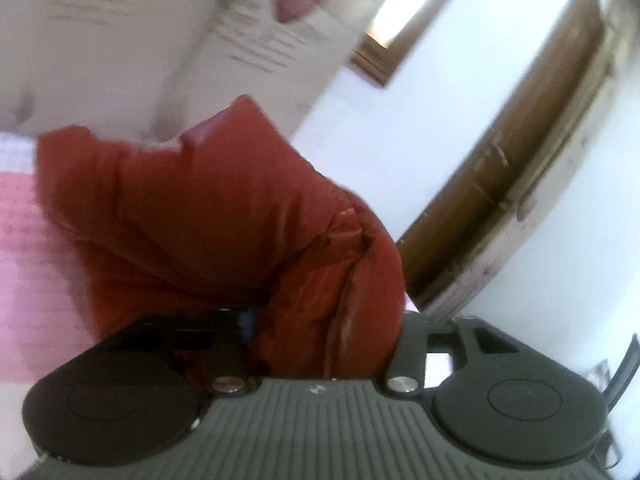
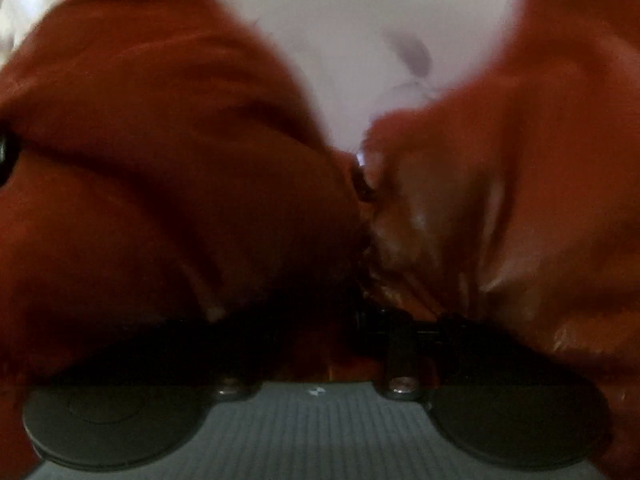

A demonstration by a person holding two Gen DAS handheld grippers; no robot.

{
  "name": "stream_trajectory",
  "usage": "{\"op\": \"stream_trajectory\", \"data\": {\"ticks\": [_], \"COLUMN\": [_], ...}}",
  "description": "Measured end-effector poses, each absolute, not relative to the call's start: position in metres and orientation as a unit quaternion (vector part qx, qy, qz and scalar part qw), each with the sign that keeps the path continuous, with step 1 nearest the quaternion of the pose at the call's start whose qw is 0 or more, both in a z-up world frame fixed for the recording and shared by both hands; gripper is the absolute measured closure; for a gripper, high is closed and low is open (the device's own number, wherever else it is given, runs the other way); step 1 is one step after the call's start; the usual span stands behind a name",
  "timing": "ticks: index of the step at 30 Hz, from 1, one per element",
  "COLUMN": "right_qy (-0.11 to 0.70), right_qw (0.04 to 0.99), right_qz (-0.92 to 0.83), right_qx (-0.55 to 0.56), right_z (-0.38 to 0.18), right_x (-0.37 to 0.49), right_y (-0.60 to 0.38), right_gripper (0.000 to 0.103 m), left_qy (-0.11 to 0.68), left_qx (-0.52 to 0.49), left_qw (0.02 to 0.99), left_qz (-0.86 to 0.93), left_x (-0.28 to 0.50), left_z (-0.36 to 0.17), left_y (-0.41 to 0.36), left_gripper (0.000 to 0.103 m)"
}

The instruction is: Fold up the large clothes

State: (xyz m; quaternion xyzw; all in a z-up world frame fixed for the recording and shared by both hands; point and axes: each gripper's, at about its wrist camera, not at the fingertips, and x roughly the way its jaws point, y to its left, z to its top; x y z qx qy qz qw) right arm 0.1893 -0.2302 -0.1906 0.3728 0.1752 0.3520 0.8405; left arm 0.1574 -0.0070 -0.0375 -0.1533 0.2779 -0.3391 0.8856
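A rust-red garment [image 1: 224, 216] fills the middle of the left wrist view, bunched and lifted. My left gripper [image 1: 320, 332] is shut on a fold of it; the cloth hides the fingertips. In the right wrist view the same red garment [image 2: 168, 184] covers almost everything, with a shiny lining [image 2: 460, 216] on the right and a zipper or snap [image 2: 362, 184] in the middle. My right gripper [image 2: 320, 336] is buried in the cloth and looks shut on it. Both views are blurred.
A pink and white bedspread [image 1: 36, 248] lies at the left. Behind it hangs a pale patterned curtain [image 1: 132, 40]. A white wall [image 1: 400, 128], a wooden door frame [image 1: 500, 184] and a bright window [image 1: 404, 12] are at the right.
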Motion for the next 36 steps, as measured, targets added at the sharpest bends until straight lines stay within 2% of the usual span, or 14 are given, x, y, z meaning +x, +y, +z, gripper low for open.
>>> {"op": "stream_trajectory", "data": {"ticks": [2, 7, 10, 12, 15, 18, 23, 29, 32, 33, 34, 36], "right_qy": [0.179, 0.215, 0.191, 0.143, 0.112, 0.146, 0.171, 0.180, 0.167, 0.153, 0.132, 0.098], "right_qw": [0.824, 0.820, 0.844, 0.876, 0.925, 0.904, 0.871, 0.826, 0.809, 0.817, 0.833, 0.880], "right_qz": [0.350, 0.339, 0.329, 0.307, 0.226, 0.235, 0.273, 0.299, 0.305, 0.289, 0.273, 0.234], "right_qx": [0.408, 0.409, 0.379, 0.343, 0.283, 0.326, 0.372, 0.443, 0.474, 0.475, 0.463, 0.401], "right_z": [-0.200, -0.197, -0.191, -0.189, -0.197, -0.226, -0.237, -0.251, -0.260, -0.257, -0.250, -0.217], "right_x": [0.189, 0.169, 0.126, 0.093, 0.069, 0.086, 0.102, 0.107, 0.089, 0.080, 0.069, 0.046], "right_y": [-0.242, -0.268, -0.298, -0.324, -0.364, -0.381, -0.370, -0.391, -0.428, -0.443, -0.455, -0.475], "right_gripper": [0.078, 0.079, 0.074, 0.066, 0.067, 0.069, 0.068, 0.069, 0.067, 0.065, 0.057, 0.056], "left_qy": [0.252, 0.256, 0.249, 0.236, 0.224, 0.222, 0.206, 0.188, 0.177, 0.171, 0.161, 0.153], "left_qx": [-0.114, -0.142, -0.136, -0.135, -0.128, -0.117, -0.053, 0.039, 0.057, 0.065, 0.067, 0.087], "left_qw": [0.900, 0.892, 0.895, 0.898, 0.899, 0.898, 0.900, 0.911, 0.913, 0.913, 0.913, 0.914], "left_qz": [-0.338, -0.345, -0.344, -0.347, -0.354, -0.361, -0.380, -0.364, -0.362, -0.365, -0.368, -0.366], "left_x": [0.156, 0.164, 0.158, 0.153, 0.149, 0.147, 0.144, 0.145, 0.145, 0.144, 0.143, 0.142], "left_z": [-0.043, -0.054, -0.059, -0.060, -0.060, -0.058, -0.059, -0.088, -0.102, -0.106, -0.110, -0.116], "left_y": [-0.028, -0.025, -0.023, -0.027, -0.036, -0.061, -0.125, -0.183, -0.191, -0.194, -0.195, -0.205], "left_gripper": [0.047, 0.048, 0.048, 0.048, 0.048, 0.048, 0.047, 0.021, 0.015, 0.011, 0.009, 0.007]}}
